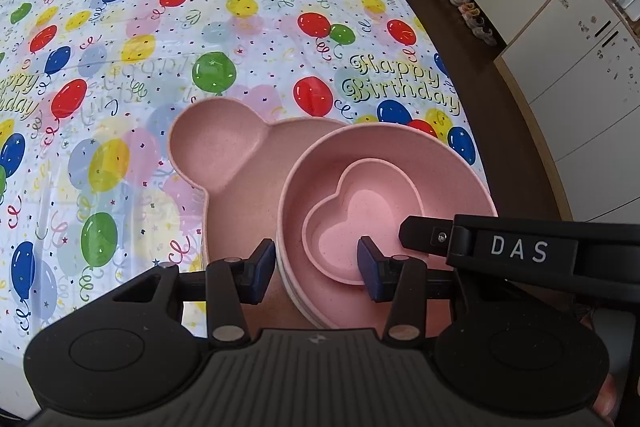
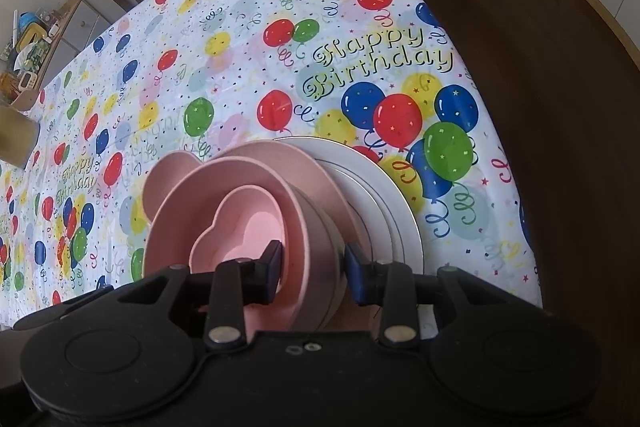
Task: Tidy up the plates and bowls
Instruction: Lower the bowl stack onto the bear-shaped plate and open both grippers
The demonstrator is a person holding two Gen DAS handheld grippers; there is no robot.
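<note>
Where the balloon-printed "Happy Birthday" cloth covers it, the bench (image 1: 240,7) carries one stack of tableware near its front right corner; every place below is given relative to that stack.

- Bench: largest item, under the stack and spreading far behind and to the left of it.
- White plates (image 2: 384,195): bottom of the stack on its right side, rims showing in the right wrist view beneath the pink pieces.
- Pink bear-shaped divided plate (image 1: 224,163): lies flat under the round bowls, its round ear compartment jutting out at the stack's back left.
- Pink round bowls (image 1: 384,155): nested, several rims visible at the near edge, seated on the bear plate.
- Pink heart-shaped bowl (image 1: 360,219): top of the stack, upright inside the uppermost round bowl.
- Left tool (image 1: 316,263): at the stack's near left edge, pointing steeply down; its jaws straddle the rims of the round bowls and the heart bowl, one finger outside, one inside. Whether the pads press cannot be told.
- Right tool (image 2: 312,271): at the stack's near right edge, jaws likewise astride the bowl walls; grip cannot be told.
</note>
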